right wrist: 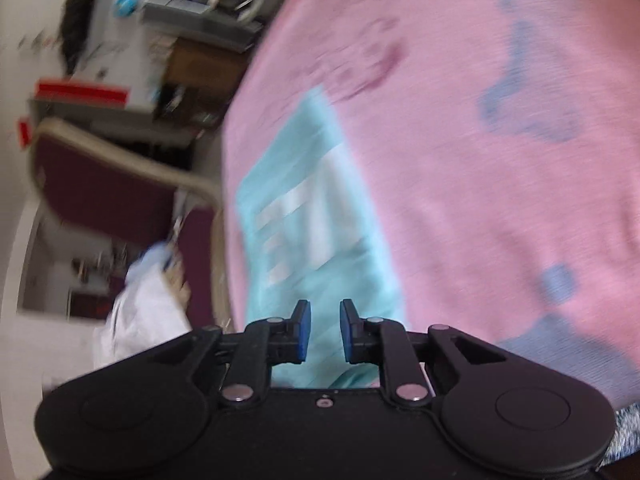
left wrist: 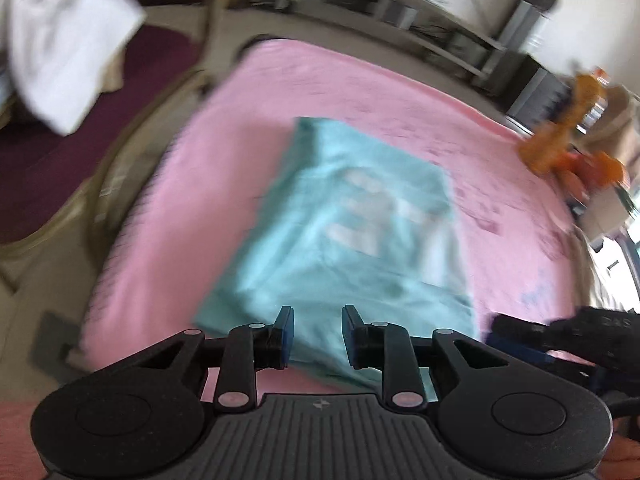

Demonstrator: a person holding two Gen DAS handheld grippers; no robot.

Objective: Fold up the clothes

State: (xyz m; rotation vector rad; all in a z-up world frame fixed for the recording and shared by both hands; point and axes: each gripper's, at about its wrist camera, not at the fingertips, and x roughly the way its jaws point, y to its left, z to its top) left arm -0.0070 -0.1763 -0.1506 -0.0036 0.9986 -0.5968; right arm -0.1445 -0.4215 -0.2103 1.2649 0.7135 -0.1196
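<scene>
A folded light-blue shirt (left wrist: 336,236) with a white print lies flat on the pink cloth-covered table (left wrist: 168,208). My left gripper (left wrist: 318,330) is open above the shirt's near edge, with nothing between its blue pads. The right gripper's body (left wrist: 560,336) shows at the right edge of the left wrist view. In the right wrist view the same shirt (right wrist: 316,216) lies ahead on the pink cloth (right wrist: 480,200). My right gripper (right wrist: 325,330) hangs open over the shirt's near end, holding nothing. Both views are motion-blurred.
A maroon chair (left wrist: 48,152) stands left of the table with white clothing (left wrist: 60,48) piled on it; the chair (right wrist: 104,184) and white pile (right wrist: 140,312) also show left. Orange objects (left wrist: 568,148) sit at the table's far right. Shelving (left wrist: 440,32) lines the back.
</scene>
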